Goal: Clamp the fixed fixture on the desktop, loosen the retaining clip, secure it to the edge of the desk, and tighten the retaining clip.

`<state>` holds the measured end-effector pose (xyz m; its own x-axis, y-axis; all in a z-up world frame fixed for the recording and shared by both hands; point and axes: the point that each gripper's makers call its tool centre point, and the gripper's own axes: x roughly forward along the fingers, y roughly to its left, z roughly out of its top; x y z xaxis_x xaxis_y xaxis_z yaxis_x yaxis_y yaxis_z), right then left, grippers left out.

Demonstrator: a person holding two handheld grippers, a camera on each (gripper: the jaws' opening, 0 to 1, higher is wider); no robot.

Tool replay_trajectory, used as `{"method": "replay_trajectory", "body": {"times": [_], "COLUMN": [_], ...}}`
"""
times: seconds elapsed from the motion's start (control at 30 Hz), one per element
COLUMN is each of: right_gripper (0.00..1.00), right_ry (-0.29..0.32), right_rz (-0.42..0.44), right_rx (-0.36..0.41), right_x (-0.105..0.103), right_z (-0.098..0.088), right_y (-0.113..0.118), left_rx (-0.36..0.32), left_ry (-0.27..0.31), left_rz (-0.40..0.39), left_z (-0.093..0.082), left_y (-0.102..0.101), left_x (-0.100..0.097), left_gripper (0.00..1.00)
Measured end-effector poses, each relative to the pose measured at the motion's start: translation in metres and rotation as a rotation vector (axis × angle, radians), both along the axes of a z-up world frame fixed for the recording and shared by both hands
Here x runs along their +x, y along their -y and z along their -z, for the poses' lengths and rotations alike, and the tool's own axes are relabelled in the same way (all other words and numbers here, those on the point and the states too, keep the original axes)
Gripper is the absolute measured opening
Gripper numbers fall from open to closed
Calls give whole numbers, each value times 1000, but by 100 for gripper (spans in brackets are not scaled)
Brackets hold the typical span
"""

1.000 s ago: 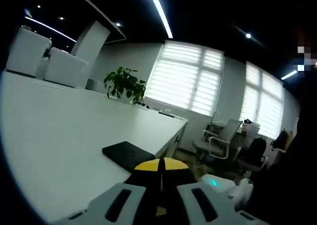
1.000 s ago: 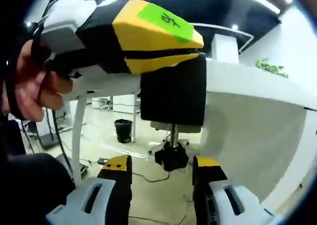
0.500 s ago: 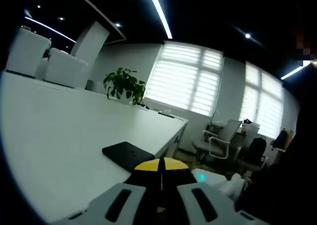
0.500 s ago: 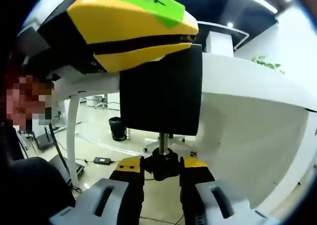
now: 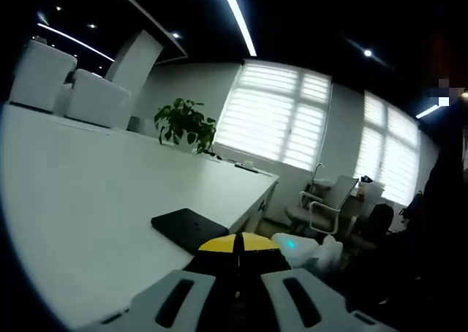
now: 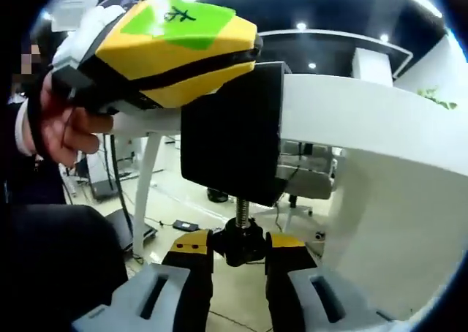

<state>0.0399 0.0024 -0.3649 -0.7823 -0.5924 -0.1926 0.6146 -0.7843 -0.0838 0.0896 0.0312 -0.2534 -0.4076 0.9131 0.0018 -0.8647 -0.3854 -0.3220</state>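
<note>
The black clamp fixture (image 6: pixel 232 151) sits hooked over the edge of the white desk (image 6: pixel 380 120), its upper plate (image 5: pixel 189 227) lying flat on the desktop close to that edge and its body hanging down below the rim. From the underside of the body a threaded screw (image 6: pixel 241 210) runs down to a black knob (image 6: pixel 239 243), the retaining clip the task speaks of.

In the right gripper view, the right gripper (image 6: pixel 239 262) has its yellow-tipped jaws drawn in on either side of that knob, pinching it from below. The left gripper (image 6: pixel 172 43) shows there as a yellow and black body with a green label, held by a hand (image 6: pixel 62 123) and lying along the top of the fixture at the desk's edge. In the left gripper view its own jaws (image 5: pixel 235 253) are pressed together, the yellow tips meeting just behind the plate; they seem to hold the fixture's top, though the contact itself is hidden.

The fixture appears already placed on the edge, so the step in hand is most likely the last one: turning the knob to tighten. That calls for the right gripper to twist about the screw's axis while keeping its pinch, and for the left to hold the fixture steady against the desk so it does not creep off the rim or rotate with the knob.
</note>
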Motion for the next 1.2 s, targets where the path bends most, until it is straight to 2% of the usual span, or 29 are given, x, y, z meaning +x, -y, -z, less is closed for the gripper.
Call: {"method": "replay_trajectory", "body": {"times": [0.17,0.27,0.37,0.67,0.77,0.9,1.0,1.07,1.13,1.2], "right_gripper": [25,25,24,23,23,24,28,31,35,41], "right_ry": [11,43,51,70,35,36,-16,-52,-16,2], "right_rz": [-134,-216,-295,-393,-418,-411,-335,-286,-182,-106], "right_rx": [-2,-34,-59,-106,-88,-83,-43,-1,-74,-88], "right_x": [6,13,11,9,8,12,10,17,17,17], "right_z": [-1,-1,0,1,0,-2,-2,-2,-6,-7], "right_y": [4,9,10,9,9,9,4,-2,-11,-20], "left_rx": [-14,-14,-20,-31,-36,-43,-44,-44,-40,-34], "left_ry": [-7,-3,-4,-2,2,-1,-1,-6,-6,-8], "left_rz": [-2,-1,2,7,11,13,13,13,13,13], "left_z": [1,1,1,2,2,3,3,3,3,2], "left_y": [0,1,1,0,0,-1,-1,-1,-1,-1], "left_x": [0,0,0,1,1,1,1,1,1,1], "left_gripper": [1,1,1,1,1,1,1,1,1,1]}}
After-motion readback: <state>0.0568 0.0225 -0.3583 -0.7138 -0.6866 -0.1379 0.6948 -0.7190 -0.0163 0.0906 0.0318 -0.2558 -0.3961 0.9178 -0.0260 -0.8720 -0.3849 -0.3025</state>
